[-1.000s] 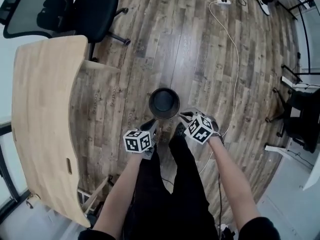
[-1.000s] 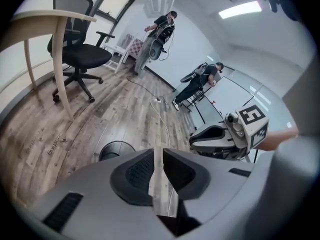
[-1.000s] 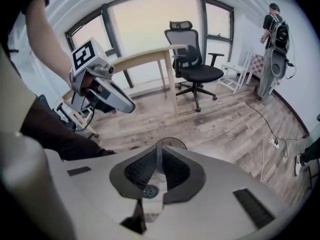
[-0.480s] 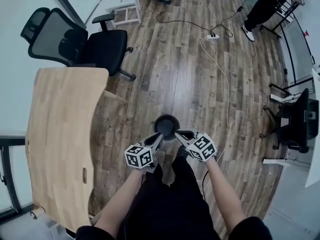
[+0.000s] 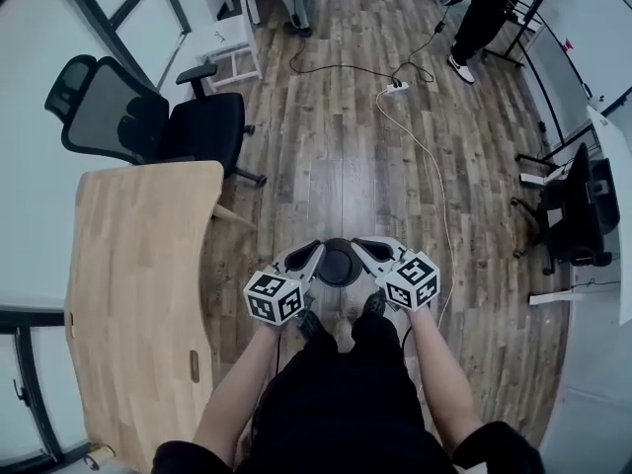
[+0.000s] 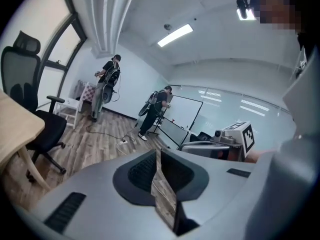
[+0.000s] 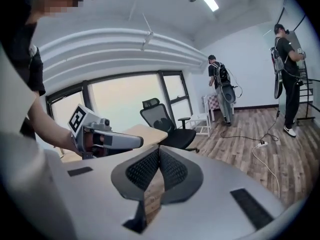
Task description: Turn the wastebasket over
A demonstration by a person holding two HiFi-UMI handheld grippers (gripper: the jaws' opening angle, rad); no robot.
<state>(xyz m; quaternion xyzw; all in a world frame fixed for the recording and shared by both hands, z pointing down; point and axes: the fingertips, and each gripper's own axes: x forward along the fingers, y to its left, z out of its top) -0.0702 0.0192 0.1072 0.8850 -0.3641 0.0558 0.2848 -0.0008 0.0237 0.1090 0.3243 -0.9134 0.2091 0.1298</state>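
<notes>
The floor (image 5: 336,136) is laid in grey-brown wood-look planks. A pale wooden tabletop (image 5: 128,294) with a curved edge stands at the left, next to a black mesh-back office chair (image 5: 148,121) on castors. A small white side table (image 5: 229,47) stands beyond the chair. A white cable (image 5: 434,186) runs across the floor to a power strip (image 5: 398,87). 1 more black chair (image 5: 583,210) stands at the right. Dark-framed windows (image 7: 125,96) fill 1 wall; glass partitions (image 6: 225,109) line another. A linear ceiling light (image 6: 174,34) is lit.
</notes>
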